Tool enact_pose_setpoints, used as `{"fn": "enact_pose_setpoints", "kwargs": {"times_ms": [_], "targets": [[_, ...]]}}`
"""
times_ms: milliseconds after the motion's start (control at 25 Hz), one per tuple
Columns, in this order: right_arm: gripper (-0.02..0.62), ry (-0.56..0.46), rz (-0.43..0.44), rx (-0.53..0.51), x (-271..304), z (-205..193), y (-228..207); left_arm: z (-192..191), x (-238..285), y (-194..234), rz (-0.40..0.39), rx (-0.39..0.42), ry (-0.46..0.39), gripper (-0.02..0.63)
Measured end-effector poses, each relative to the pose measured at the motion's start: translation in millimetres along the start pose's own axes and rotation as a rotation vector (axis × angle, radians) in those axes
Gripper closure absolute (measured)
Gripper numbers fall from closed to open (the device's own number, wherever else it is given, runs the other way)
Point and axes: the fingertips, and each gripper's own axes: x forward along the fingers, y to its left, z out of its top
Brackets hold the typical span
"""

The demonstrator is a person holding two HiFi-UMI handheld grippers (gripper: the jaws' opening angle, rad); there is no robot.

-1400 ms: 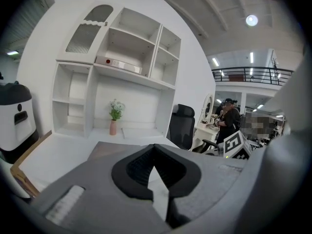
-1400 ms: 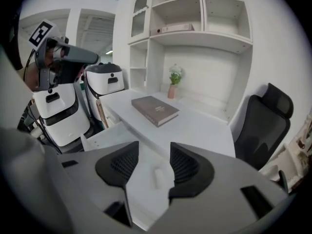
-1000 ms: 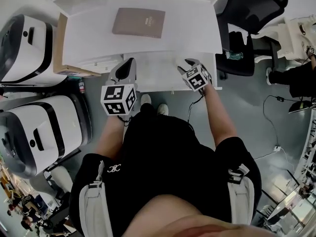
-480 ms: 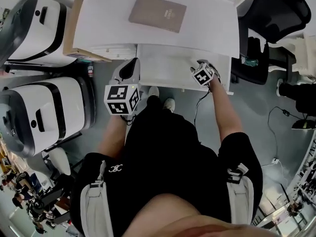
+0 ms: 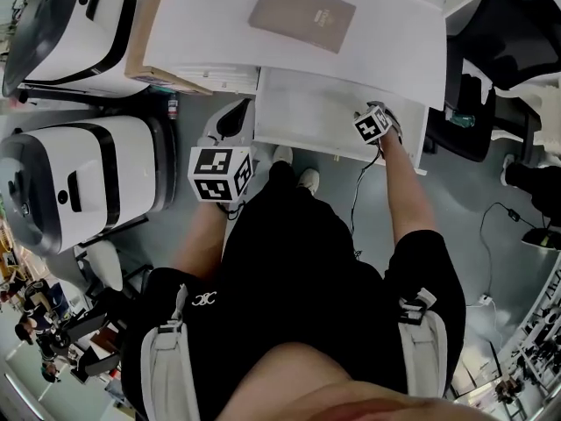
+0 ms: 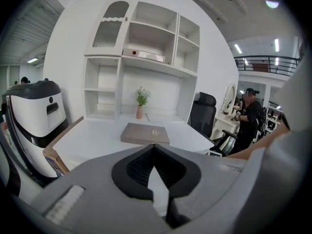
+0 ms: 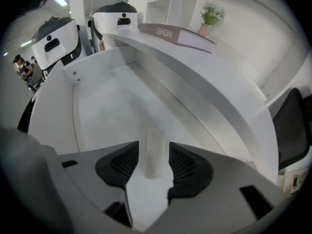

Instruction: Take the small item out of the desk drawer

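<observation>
My right gripper (image 5: pixel 369 109) has moved into the drawer (image 5: pixel 302 117), jaws spread around the item (image 7: pixel 154 150). My left gripper (image 6: pixel 155 152) is pressed together.

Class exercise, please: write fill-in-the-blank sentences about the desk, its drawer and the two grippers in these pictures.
1. The right gripper is inside the desk's open ____.
2. The small item lies between that gripper's jaws, which stand ____.
3. The left gripper has its jaws ____, with nothing between them.
4. On the desk top lies a brown ____.
Missing words: drawer; apart; shut; book.
</observation>
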Motion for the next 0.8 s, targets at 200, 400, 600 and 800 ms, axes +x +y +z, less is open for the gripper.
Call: {"fn": "enact_pose_setpoints", "kwargs": {"times_ms": [200,400,600,800], "targets": [[0.465,0.064,-0.019,0.068,14,-9,-2,-3,-2,2,0.003,0.006,0.007,0.592],[0.494,-0.025,-0.018,0.131,3,6,-2,1,-3,4,0.002,0.008,-0.001,0.592],[0.497,-0.138,-0.010,0.131,-26,24,-5,11,-1,-3,-0.016,0.014,-0.022,0.592],[0.500,-0.271,0.010,0.068,-74,45,-1,27,7,-22,-0.068,0.034,-0.050,0.592]]}}
